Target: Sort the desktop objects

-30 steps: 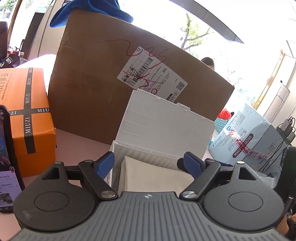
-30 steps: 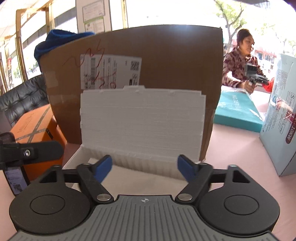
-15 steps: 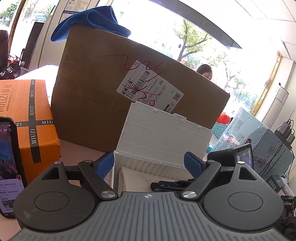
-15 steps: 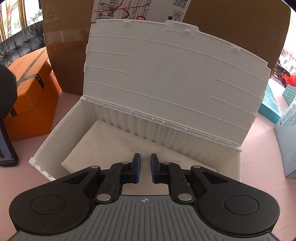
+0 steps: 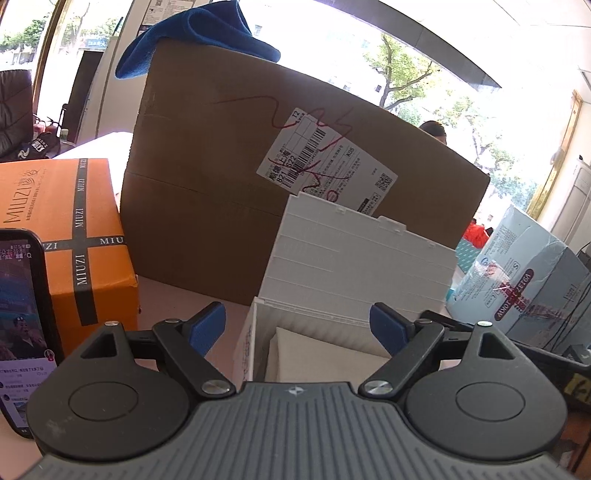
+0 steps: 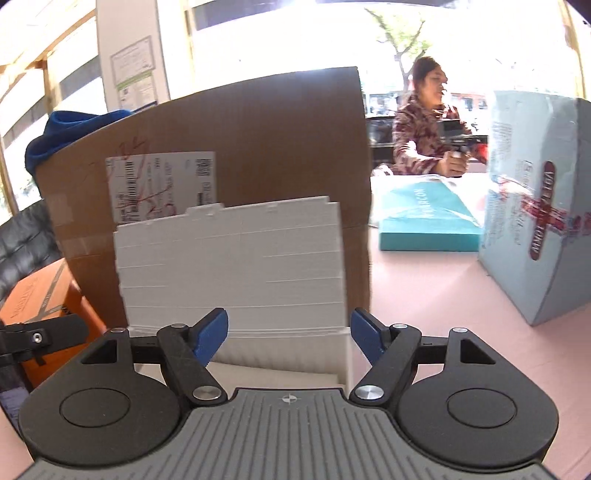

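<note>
In the left wrist view, the left gripper (image 5: 297,326) is seen with its jaws spread wide and nothing held between them. Just ahead, a white bin (image 5: 255,343) stands open on the pink table (image 5: 184,291), its lid (image 5: 354,266) raised against a brown carton (image 5: 229,177). A pale sheet (image 5: 317,354) lies inside the bin. Only this view shows a phone (image 5: 22,325) upright at the left edge, touching an orange box (image 5: 74,236), and a blue cloth (image 5: 199,33) fully on top of the carton. Bare table is left between the orange box and the bin.

In the right wrist view, the right gripper (image 6: 288,336) is likewise spread and empty, facing the lid (image 6: 232,266). Shown only here are a teal box (image 6: 424,218) and a seated person (image 6: 424,136) beyond it. A pale blue package (image 6: 535,229) stands to the right, with open table before it. The bin's floor is mostly hidden by the gripper body, and the carton's label is too blurred to be read.
</note>
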`<control>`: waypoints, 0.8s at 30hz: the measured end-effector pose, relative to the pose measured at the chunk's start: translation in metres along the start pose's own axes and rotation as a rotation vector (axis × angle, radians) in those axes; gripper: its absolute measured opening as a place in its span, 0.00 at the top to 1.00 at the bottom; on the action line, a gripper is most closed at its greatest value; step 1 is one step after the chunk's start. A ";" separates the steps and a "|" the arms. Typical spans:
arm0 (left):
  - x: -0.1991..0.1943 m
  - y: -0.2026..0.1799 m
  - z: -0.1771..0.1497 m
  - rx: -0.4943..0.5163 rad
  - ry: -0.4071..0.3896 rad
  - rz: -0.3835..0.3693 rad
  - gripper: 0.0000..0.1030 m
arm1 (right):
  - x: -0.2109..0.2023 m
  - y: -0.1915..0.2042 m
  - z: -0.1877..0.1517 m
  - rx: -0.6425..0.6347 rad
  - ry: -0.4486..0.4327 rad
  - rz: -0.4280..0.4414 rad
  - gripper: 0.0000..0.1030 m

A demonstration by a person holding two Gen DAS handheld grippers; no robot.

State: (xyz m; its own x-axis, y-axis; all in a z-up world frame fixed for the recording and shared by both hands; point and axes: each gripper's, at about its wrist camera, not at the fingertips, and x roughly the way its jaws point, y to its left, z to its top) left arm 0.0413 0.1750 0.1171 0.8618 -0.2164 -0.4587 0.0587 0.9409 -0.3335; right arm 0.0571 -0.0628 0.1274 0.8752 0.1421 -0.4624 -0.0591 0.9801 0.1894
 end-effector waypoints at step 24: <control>0.071 0.023 -0.029 0.052 0.215 0.106 0.60 | 0.036 -0.021 -0.046 -0.074 0.169 -0.032 0.85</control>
State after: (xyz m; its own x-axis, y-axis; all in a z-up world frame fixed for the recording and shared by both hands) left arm 0.0889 0.1733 0.0528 0.7378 -0.1607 -0.6556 0.0038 0.9722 -0.2340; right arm 0.0672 -0.0717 0.0668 0.7847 0.1263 -0.6069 -0.0733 0.9911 0.1114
